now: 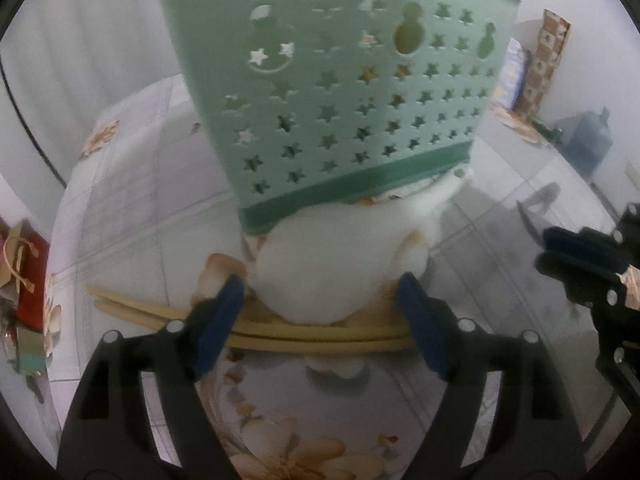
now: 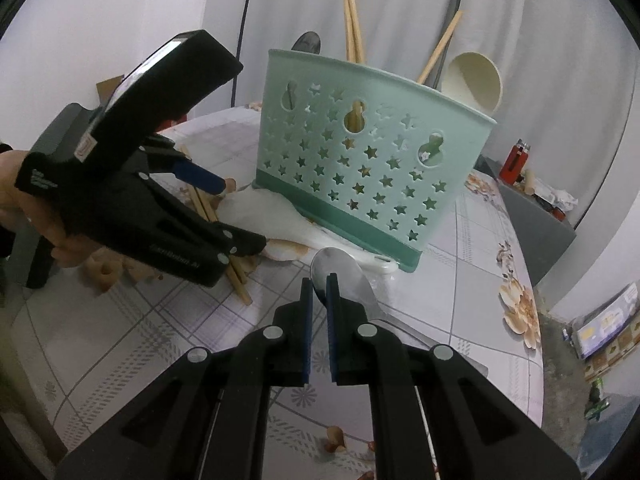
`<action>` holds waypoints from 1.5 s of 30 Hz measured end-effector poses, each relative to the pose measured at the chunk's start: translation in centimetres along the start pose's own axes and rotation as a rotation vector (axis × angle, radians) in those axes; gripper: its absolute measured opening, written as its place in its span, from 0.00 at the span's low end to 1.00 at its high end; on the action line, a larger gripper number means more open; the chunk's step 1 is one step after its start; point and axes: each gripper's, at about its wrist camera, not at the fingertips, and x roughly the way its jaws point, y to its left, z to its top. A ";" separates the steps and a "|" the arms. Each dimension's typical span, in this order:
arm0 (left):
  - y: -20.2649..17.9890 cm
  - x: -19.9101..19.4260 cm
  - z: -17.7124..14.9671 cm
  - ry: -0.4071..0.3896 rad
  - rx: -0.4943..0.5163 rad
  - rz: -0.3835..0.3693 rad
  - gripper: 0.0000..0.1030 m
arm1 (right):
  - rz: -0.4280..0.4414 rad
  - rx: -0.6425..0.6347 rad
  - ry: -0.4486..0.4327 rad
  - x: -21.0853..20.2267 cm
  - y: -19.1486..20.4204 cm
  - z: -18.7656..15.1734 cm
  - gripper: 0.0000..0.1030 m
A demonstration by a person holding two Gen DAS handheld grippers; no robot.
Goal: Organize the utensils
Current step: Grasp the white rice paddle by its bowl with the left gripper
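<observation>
The left tool (image 1: 320, 316) stands spread wide over the chopsticks (image 1: 280, 334) lying on the tabletop (image 1: 120, 208) near the green holder (image 1: 340, 92), ready to take them. The right tool (image 2: 319, 294) pinches a metal spoon (image 2: 340, 276), probably bound for that holder.

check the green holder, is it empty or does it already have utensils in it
Not empty. In the right wrist view, chopsticks, a metal spoon and a cream ladle stick up from the green holder.

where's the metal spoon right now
In the right wrist view the metal spoon is pinched in the right tool, bowl up, just in front of the green holder.
</observation>
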 end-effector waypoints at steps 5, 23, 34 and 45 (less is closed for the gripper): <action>0.5 0.1 0.2 -0.010 -0.007 0.005 0.72 | 0.000 0.006 -0.006 -0.2 0.1 0.0 0.07; 1.4 2.2 1.9 -0.017 0.026 -0.054 0.78 | 0.015 0.012 -0.006 -0.1 0.1 0.0 0.07; 0.3 1.8 2.8 0.009 0.045 -0.093 0.68 | 0.015 0.035 -0.016 -0.6 -0.2 -0.2 0.07; 3.1 1.4 3.1 0.048 -0.144 -0.305 0.43 | -0.004 0.075 -0.021 -1.7 -1.2 -0.7 0.07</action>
